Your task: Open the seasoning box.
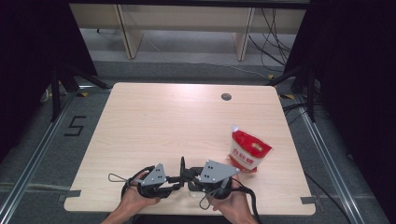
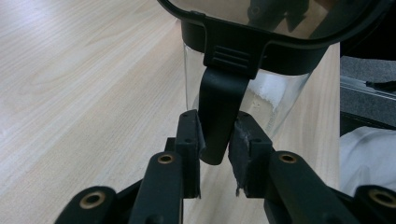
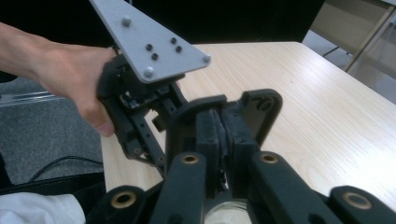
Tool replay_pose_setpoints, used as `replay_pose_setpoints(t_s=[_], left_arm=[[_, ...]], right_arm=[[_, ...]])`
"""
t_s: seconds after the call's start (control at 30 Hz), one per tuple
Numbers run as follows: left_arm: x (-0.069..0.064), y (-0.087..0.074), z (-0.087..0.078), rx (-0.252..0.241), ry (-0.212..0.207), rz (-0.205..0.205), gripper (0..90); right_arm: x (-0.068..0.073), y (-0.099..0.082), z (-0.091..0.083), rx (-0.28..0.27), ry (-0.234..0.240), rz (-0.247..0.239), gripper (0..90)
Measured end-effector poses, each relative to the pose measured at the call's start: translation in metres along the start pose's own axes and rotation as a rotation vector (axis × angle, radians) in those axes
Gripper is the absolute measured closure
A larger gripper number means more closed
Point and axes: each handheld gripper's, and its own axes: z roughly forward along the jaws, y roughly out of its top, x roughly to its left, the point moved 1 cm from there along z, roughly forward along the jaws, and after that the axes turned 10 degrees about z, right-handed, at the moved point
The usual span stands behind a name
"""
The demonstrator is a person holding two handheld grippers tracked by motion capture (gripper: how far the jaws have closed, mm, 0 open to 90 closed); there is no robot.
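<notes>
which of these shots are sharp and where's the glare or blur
High view: evenly lit, soft overall, a pale sheen on the far part of the table, black at both sides. Left gripper view: the latch is crisp, reflections sit on the clear jar and lid pane, the far wood is blurred. Right gripper view: the near fingers are sharp, the background is softer and dark at top.

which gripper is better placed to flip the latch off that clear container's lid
Left, probably. The left gripper already has the black latch between its pads, under the lid of the clear container. The right gripper is clamped near the lid's edge, steadying it.
</notes>
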Motion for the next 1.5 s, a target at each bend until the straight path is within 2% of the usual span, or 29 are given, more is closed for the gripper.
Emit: replay_pose_setpoints(t_s=[0.1,0.2,0.3,0.33,0.37,0.47,0.5,0.53,0.57,0.6,0.73,0.77,0.83,0.87,0.9,0.93,1.03,1.07,1.1,1.13,1.2,1.23,1.27,1.3,1.37,1.4,1.43,1.47,1.5], left_arm=[[-0.001,0.000,0.000,-0.003,0.006,-0.034,62.8],[-0.002,0.000,-0.003,0.022,0.054,-0.009,54.7],[-0.004,-0.001,-0.006,0.026,0.047,-0.014,49.8],[-0.005,0.000,-0.007,0.025,0.058,-0.015,48.3],[-0.005,0.001,-0.008,0.025,0.070,-0.027,45.7],[-0.004,0.003,-0.010,0.047,0.097,-0.083,34.9],[-0.003,0.003,-0.011,0.045,0.097,-0.079,32.5],[-0.004,0.004,-0.013,0.048,0.103,-0.080,31.9],[-0.005,0.004,-0.012,0.034,0.101,-0.092,31.0],[-0.004,0.003,-0.014,0.042,0.112,-0.065,28.9],[-0.006,0.002,-0.016,0.046,0.142,-0.131,22.0],[-0.005,0.001,-0.018,0.057,0.143,-0.124,20.1],[-0.006,0.000,-0.020,0.053,0.138,-0.128,20.5],[-0.005,-0.001,-0.022,0.059,0.134,-0.110,20.5],[-0.008,-0.001,-0.022,0.047,0.134,-0.138,20.5],[-0.008,-0.003,-0.025,0.060,0.136,-0.119,20.4],[-0.009,-0.006,-0.030,0.054,0.137,-0.146,18.9],[-0.009,-0.006,-0.031,0.052,0.135,-0.145,18.4],[-0.007,-0.006,-0.033,0.045,0.129,-0.132,17.2],[-0.009,-0.007,-0.032,0.012,0.128,-0.164,15.0],[-0.008,-0.007,-0.035,0.007,0.120,-0.152,14.9],[-0.007,-0.007,-0.036,0.014,0.116,-0.125,14.8],[-0.008,-0.008,-0.036,0.021,0.115,-0.142,14.8],[-0.007,-0.008,-0.035,0.025,0.110,-0.125,14.8],[-0.006,-0.009,-0.035,0.035,0.106,-0.111,14.9],[-0.008,-0.009,-0.033,0.007,0.105,-0.145,14.9],[-0.008,-0.009,-0.035,0.028,0.110,-0.139,14.9],[-0.008,-0.009,-0.034,0.020,0.102,-0.147,14.9],[-0.008,-0.009,-0.035,0.023,0.104,-0.143,14.9]], right_arm=[[-0.005,-0.003,-0.005,-0.002,-0.022,0.017,79.8],[-0.011,-0.010,-0.016,-0.004,-0.058,0.036,70.6],[-0.019,-0.021,-0.028,-0.014,-0.089,0.079,60.0],[-0.022,-0.024,-0.032,-0.012,-0.102,0.089,57.5],[-0.025,-0.029,-0.037,-0.015,-0.112,0.120,55.6],[-0.033,-0.039,-0.049,-0.038,-0.123,0.118,50.2],[-0.036,-0.041,-0.052,-0.045,-0.128,0.101,49.0],[-0.037,-0.045,-0.055,-0.048,-0.129,0.137,47.6],[-0.039,-0.049,-0.059,-0.045,-0.138,0.149,46.8],[-0.041,-0.052,-0.061,-0.049,-0.138,0.153,46.4],[-0.047,-0.067,-0.073,-0.042,-0.172,0.186,43.2],[-0.048,-0.069,-0.077,-0.034,-0.173,0.203,42.0],[-0.050,-0.075,-0.083,-0.040,-0.195,0.219,41.0],[-0.051,-0.077,-0.084,-0.041,-0.195,0.219,40.9],[-0.052,-0.079,-0.086,-0.045,-0.196,0.219,40.7],[-0.052,-0.081,-0.088,-0.035,-0.199,0.229,40.4],[-0.053,-0.088,-0.093,-0.044,-0.217,0.238,38.8],[-0.052,-0.090,-0.094,-0.043,-0.213,0.255,38.0],[-0.053,-0.091,-0.094,-0.039,-0.220,0.245,37.3],[-0.053,-0.094,-0.096,-0.038,-0.233,0.253,36.3],[-0.053,-0.098,-0.098,-0.028,-0.232,0.275,36.5],[-0.050,-0.100,-0.099,-0.017,-0.219,0.302,37.6],[-0.051,-0.103,-0.100,-0.022,-0.225,0.280,37.7],[-0.051,-0.105,-0.101,-0.009,-0.222,0.264,37.7],[-0.052,-0.109,-0.105,-0.006,-0.248,0.270,37.4],[-0.052,-0.111,-0.106,-0.010,-0.250,0.287,37.2],[-0.052,-0.113,-0.108,-0.009,-0.249,0.311,37.1],[-0.051,-0.116,-0.111,0.000,-0.264,0.343,37.2],[-0.053,-0.118,-0.112,-0.003,-0.273,0.335,37.3]])
